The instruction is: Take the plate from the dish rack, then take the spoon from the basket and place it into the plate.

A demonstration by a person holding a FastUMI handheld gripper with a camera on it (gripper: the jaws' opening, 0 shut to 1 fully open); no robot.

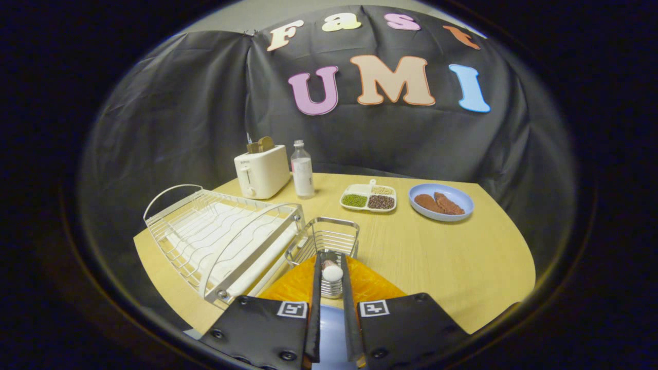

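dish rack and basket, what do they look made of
Dish rack: thin wire, seemingly metal with a matte white coating, bent into hoops and ribs.
Basket: bare shiny wire, likely chromed or stainless steel; it glints. The gripper fingers flank a spoon handle standing in it.

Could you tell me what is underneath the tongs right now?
Beneath the tongs, an orange plate lies on the table. The spoon sits pinched between the fingers over it. The plate's near part is hidden.

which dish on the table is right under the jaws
The orange plate, lying just under the jaws beside the wire basket. The blue plate and the divided tray sit far beyond them.
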